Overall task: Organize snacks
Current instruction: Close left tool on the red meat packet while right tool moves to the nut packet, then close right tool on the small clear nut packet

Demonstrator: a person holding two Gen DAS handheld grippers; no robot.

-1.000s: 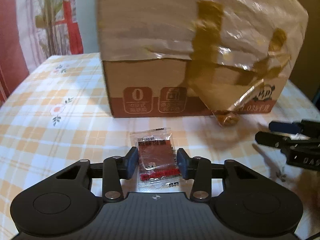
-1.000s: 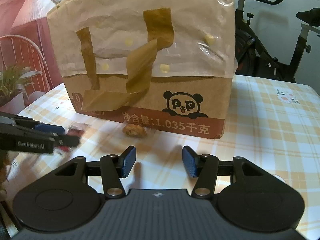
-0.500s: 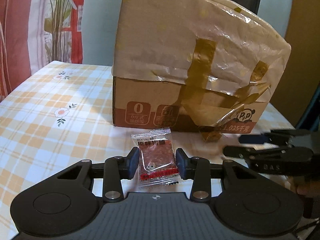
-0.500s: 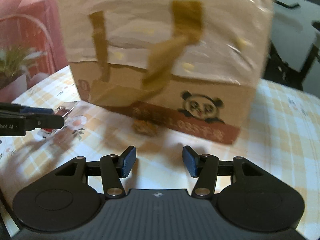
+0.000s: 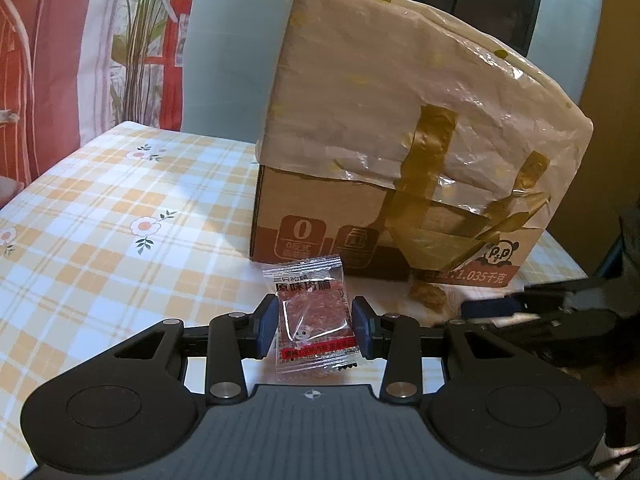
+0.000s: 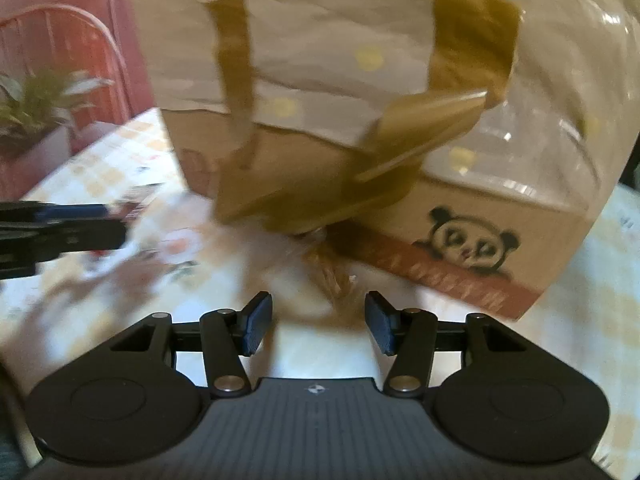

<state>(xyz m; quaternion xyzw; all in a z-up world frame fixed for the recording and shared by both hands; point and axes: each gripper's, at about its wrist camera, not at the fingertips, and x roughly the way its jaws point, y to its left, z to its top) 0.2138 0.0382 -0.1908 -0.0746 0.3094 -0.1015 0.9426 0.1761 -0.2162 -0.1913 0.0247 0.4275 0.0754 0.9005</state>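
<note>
The left gripper (image 5: 315, 325) is clamped on a clear snack packet (image 5: 313, 316), blue pads pressed to both its side edges, and the packet sits upright between the fingers with its red-brown slab of dried meat, a red label strip along the bottom and printed characters across the top. It is held clear of the checked tablecloth (image 5: 100, 232), a yellow, white and pale blue cloth with little flowers. Just beyond the packet stands the cardboard box (image 5: 320, 216), its upper part wrapped in crinkled cream plastic and strapped with brown tape (image 5: 432, 148); a panda print (image 5: 500, 254) sits at its lower corner. At the foot of the box, right against it, lies a small brown wrapped snack (image 5: 428, 294) on the cloth. Over in the right wrist view, everything is smeared by blur: the right gripper (image 6: 319, 323) has its jaws parted with nothing between the pads, and that same brown snack (image 6: 332, 272) lies just ahead of them below the loose tape flap. The left gripper's dark fingers poke in from the left edge of this view, and the packet there is too blurred to make out. A potted plant (image 6: 36, 104) sits in the background.
</note>
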